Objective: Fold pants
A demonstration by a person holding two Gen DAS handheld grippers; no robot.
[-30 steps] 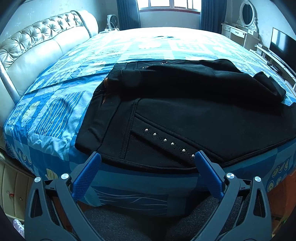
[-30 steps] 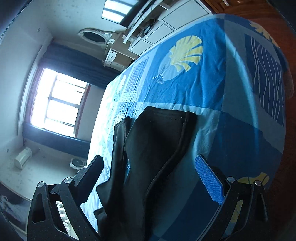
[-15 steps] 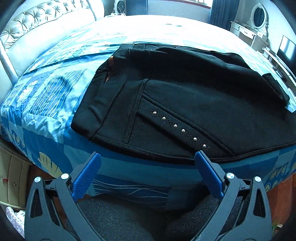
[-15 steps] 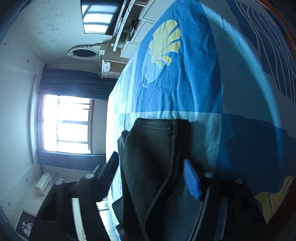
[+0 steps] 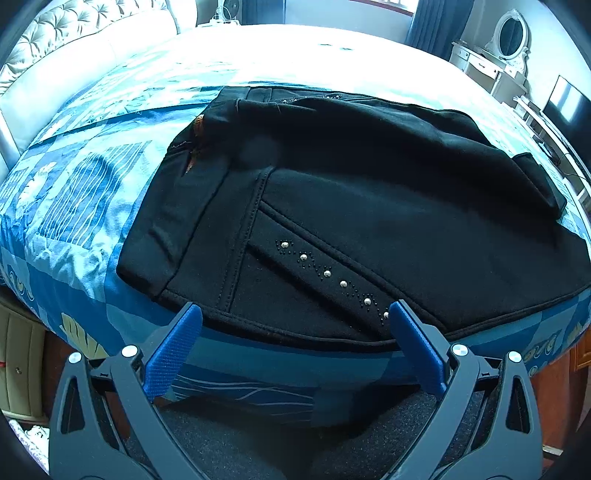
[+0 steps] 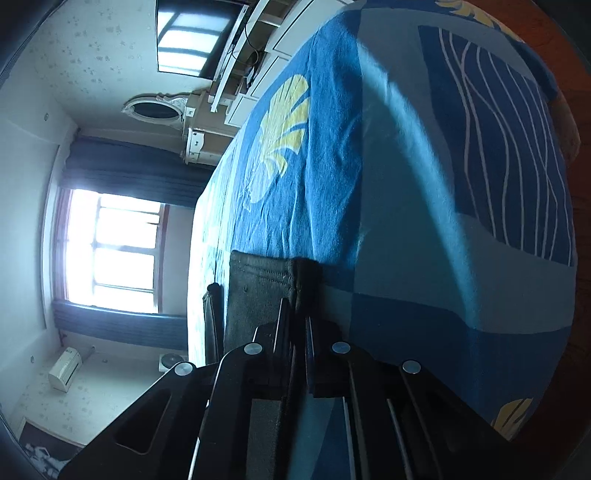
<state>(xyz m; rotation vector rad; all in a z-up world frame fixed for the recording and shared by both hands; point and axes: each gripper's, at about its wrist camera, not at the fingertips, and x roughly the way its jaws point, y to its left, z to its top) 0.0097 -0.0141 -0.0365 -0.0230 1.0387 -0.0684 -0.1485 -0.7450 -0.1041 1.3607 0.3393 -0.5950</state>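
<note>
**Right claw clamped on pant hem; left claw open at waist edge**

Black pants (image 5: 369, 206) lie flat on the bed (image 5: 92, 192), on a blue patchwork bedspread with shell and wave-line motifs. Garment runs across the left wrist view, waistband end toward the left, leg end reaching off to the right. A diagonal row of metal studs (image 5: 327, 273) trims the pocket near the front edge. A small orange label (image 5: 197, 127) shows at the waistband's far corner.

Left claw (image 5: 291, 332): jaws spread wide, blue pads (image 5: 171, 350) to either side of the near edge of the pants. Tips sit just at the fabric edge, over the side of the bed; cannot tell whether either pad touches the cloth. Nothing held between them.

Right claw (image 6: 295, 325): jaws drawn together, with the folded hem of the pants (image 6: 266, 280) pinched between them. View is rolled sideways, the bedspread filling the right half. Hem stitching is visible just beyond the fingertips; the cloth lies on the bedspread.

Surroundings: padded headboard (image 5: 74, 44) at upper left, dressing table with oval mirror (image 5: 509, 33) at upper right, window (image 6: 114, 251) with dark curtains, dark television screen (image 6: 195, 37).
</note>
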